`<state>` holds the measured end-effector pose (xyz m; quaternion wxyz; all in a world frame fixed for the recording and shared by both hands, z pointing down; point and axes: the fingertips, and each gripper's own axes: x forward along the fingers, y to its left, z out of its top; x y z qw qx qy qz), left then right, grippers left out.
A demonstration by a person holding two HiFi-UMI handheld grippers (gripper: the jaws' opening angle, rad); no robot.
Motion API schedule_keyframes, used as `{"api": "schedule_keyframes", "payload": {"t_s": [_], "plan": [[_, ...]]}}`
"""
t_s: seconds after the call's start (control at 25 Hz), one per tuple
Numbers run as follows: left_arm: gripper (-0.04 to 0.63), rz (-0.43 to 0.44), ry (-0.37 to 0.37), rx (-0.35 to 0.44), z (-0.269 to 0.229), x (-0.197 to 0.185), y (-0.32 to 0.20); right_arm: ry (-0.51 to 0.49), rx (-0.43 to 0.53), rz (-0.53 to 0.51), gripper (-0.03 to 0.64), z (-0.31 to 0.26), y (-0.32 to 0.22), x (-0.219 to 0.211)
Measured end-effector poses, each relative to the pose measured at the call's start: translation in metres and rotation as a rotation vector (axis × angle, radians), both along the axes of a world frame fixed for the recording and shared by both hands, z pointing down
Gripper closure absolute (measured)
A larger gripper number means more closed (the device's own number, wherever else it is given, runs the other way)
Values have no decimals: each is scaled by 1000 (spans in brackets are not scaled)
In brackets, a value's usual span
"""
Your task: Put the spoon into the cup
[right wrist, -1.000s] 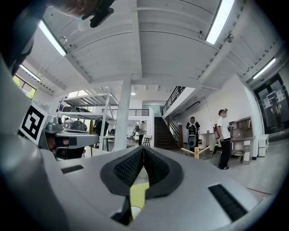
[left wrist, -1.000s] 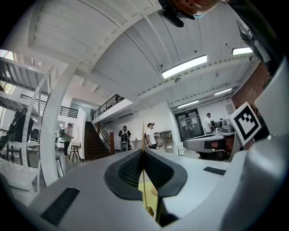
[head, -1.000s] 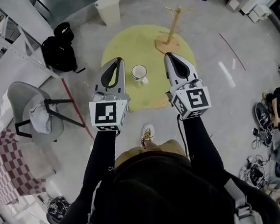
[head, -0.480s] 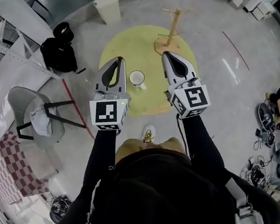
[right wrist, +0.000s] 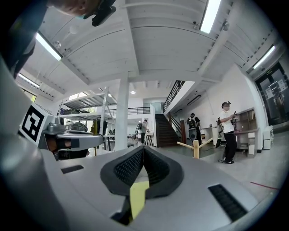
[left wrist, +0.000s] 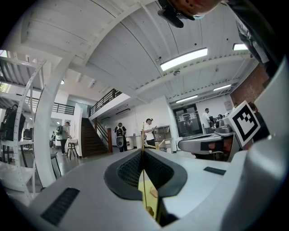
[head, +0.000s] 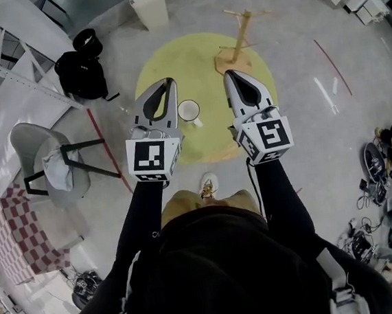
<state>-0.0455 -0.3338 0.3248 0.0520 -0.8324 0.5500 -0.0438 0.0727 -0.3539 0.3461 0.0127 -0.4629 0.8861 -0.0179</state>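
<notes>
A white cup [head: 189, 111] stands upright on the round yellow table [head: 173, 58], near its front edge. My left gripper [head: 169, 81] hangs level just left of the cup, jaws shut with nothing between them. My right gripper [head: 229, 74] is level to the cup's right, also shut and empty. The left gripper view shows the left gripper [left wrist: 143, 151] with its pads met; the right gripper view shows the same for the right gripper [right wrist: 144, 148]. No spoon is visible in any view.
A wooden rack [head: 240, 38] stands on the table's far right, just beyond the right gripper. Around the table are a white bin [head: 150, 9], a black backpack [head: 81, 74], a grey chair [head: 44, 157] and shelving at left. People stand across the hall [right wrist: 228, 131].
Both grippers have eased forward toward the table, still shut. The cup now sits slightly lower and further left in the head view, between the two grippers.
</notes>
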Motion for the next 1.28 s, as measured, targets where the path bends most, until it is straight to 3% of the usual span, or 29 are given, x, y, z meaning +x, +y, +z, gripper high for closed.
{"api": "schedule_keyframes", "payload": {"t_s": [0.52,1.28], "plan": [[578,9,-9,-7,0,5,2,-23,-9,-7,591,2,2,-2],[578,31,40,-42,15,2,-8,-11,-38,13,591,14,-9,-1]]}}
